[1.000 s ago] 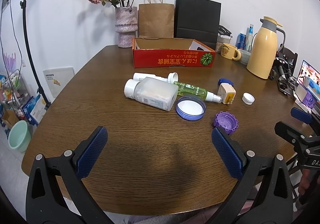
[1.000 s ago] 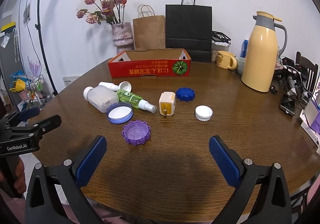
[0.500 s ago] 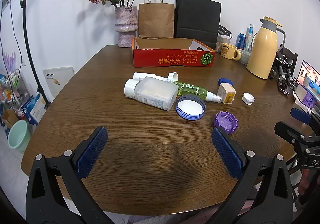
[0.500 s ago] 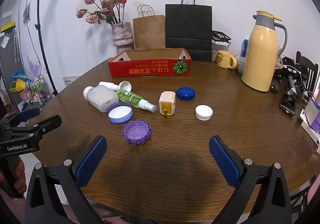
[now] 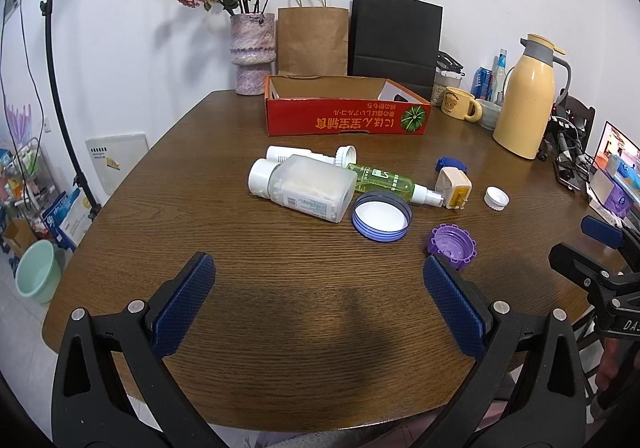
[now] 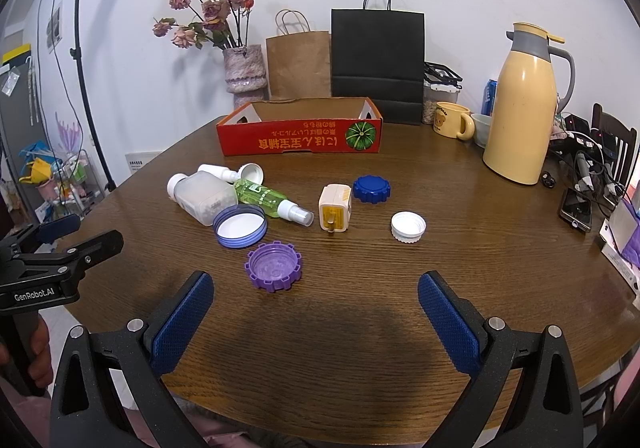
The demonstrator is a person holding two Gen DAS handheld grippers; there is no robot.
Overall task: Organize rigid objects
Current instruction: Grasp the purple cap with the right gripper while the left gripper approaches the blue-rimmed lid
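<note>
Loose items lie mid-table: a frosted square bottle [image 5: 306,186] [image 6: 204,197] on its side, a green spray bottle [image 5: 382,181] [image 6: 270,198], a small white bottle [image 5: 310,155], a blue-rimmed lid [image 5: 381,215] [image 6: 239,226], a purple cap [image 5: 451,246] [image 6: 274,266], a cream plug adapter [image 5: 454,188] [image 6: 335,206], a dark blue cap [image 6: 371,189] and a white cap [image 5: 496,199] [image 6: 408,226]. Behind them stands an open red cardboard box [image 5: 346,122] [image 6: 298,136]. My left gripper [image 5: 318,300] and right gripper [image 6: 316,308] hover open over the near table edge, both empty.
A vase of dried flowers [image 5: 252,52], a brown paper bag [image 5: 312,40] and a black bag [image 5: 394,36] stand at the back. At the right are a yellow thermos [image 6: 520,108], a mug [image 6: 452,120], a phone [image 6: 576,208] and cables. A light stand [image 6: 82,60] rises at left.
</note>
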